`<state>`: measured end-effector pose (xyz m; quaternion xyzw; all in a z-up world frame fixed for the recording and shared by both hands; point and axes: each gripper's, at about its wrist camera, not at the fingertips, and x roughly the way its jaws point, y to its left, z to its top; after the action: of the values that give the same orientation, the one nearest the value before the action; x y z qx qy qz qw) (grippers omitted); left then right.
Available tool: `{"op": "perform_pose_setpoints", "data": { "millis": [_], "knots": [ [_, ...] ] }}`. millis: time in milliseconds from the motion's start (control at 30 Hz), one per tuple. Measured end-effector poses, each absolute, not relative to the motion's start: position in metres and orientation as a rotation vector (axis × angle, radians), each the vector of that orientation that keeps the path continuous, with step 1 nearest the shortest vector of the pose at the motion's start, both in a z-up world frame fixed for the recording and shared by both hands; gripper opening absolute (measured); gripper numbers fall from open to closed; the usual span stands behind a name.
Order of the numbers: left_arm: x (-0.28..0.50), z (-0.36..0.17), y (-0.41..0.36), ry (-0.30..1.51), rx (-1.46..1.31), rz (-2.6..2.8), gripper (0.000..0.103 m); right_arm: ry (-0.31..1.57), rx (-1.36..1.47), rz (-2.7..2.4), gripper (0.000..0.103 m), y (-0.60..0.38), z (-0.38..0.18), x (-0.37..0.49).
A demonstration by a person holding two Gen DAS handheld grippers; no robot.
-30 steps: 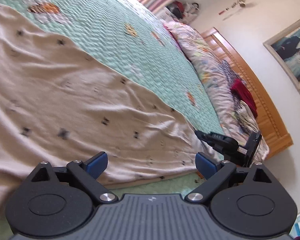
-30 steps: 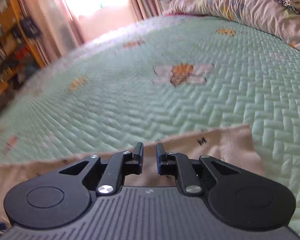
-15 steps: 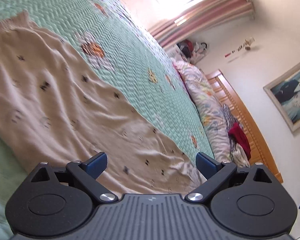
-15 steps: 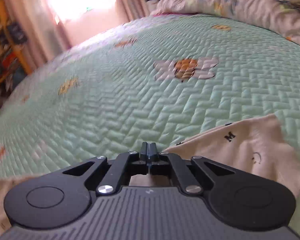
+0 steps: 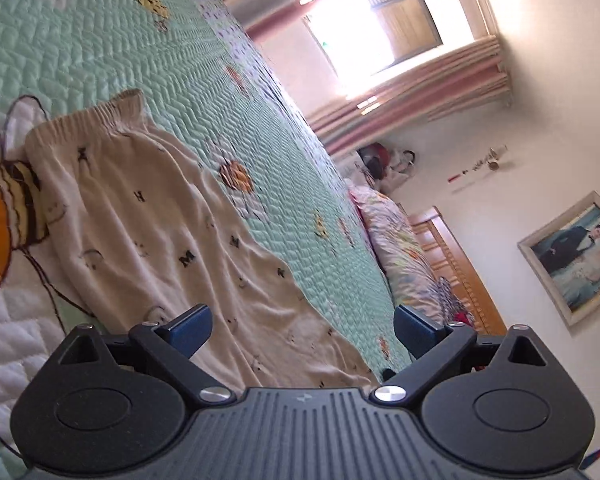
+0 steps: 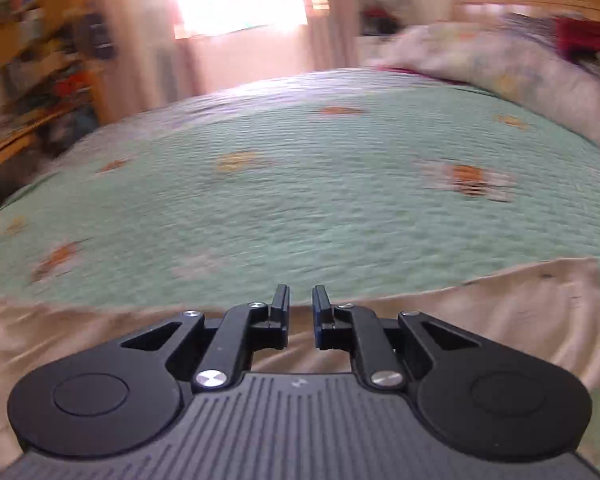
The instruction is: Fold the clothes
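While lying lengthwise ahead, cream trousers [image 5: 172,240] sitting under wide left gripper [image 5: 302,330] (right gripper [image 6: 301,304] just parting, empty).

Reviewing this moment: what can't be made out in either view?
- Left wrist view: the near end of the beige garment is hidden behind the left tongs.
- Right wrist view: motion blur smears the shelves and the bedspread pattern.
- The garment's type: edges cut off.
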<state>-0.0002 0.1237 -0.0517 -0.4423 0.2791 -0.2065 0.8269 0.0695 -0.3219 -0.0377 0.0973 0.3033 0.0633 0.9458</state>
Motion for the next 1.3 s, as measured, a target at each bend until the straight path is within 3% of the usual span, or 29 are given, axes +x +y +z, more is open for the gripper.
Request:
{"op": "perform_pose_setpoints", "data": {
  "millis": [300, 400, 567, 700, 867, 1167, 1300],
  "knots": [
    [0.009, -0.070, 0.104, 0.701, -0.923, -0.487, 0.099, 0.703, 0.113, 0.679, 0.016, -0.173, -0.038, 0.014],
    [0.012, -0.078, 0.109, 0.726, -0.944, -0.483, 0.097, 0.821, 0.084, 0.706, 0.017, -0.153, -0.057, 0.002],
    [0.012, -0.077, 0.110, 0.724, -0.928, -0.484, 0.095, 0.786, 0.029, 0.695, 0.020, -0.147, -0.051, -0.013],
    [0.007, -0.073, 0.120, 0.676, -0.940, -0.480, 0.098, 0.702, 0.065, 0.732, 0.020, -0.146, -0.032, -0.009],
    [0.001, -0.074, 0.138, 0.604, -1.009, -0.472, 0.099, 0.820, 0.063, 0.747, 0.021, -0.133, -0.062, -0.005],
    [-0.018, -0.073, 0.171, 0.459, -1.084, -0.384, 0.101, 0.672, 0.101, 0.731, 0.023, -0.128, -0.024, 0.022],
    [-0.023, -0.065, 0.175, 0.435, -1.037, -0.341, 0.101, 0.701, 0.117, 0.736, 0.023, -0.102, -0.039, 0.045]
  ]
}}
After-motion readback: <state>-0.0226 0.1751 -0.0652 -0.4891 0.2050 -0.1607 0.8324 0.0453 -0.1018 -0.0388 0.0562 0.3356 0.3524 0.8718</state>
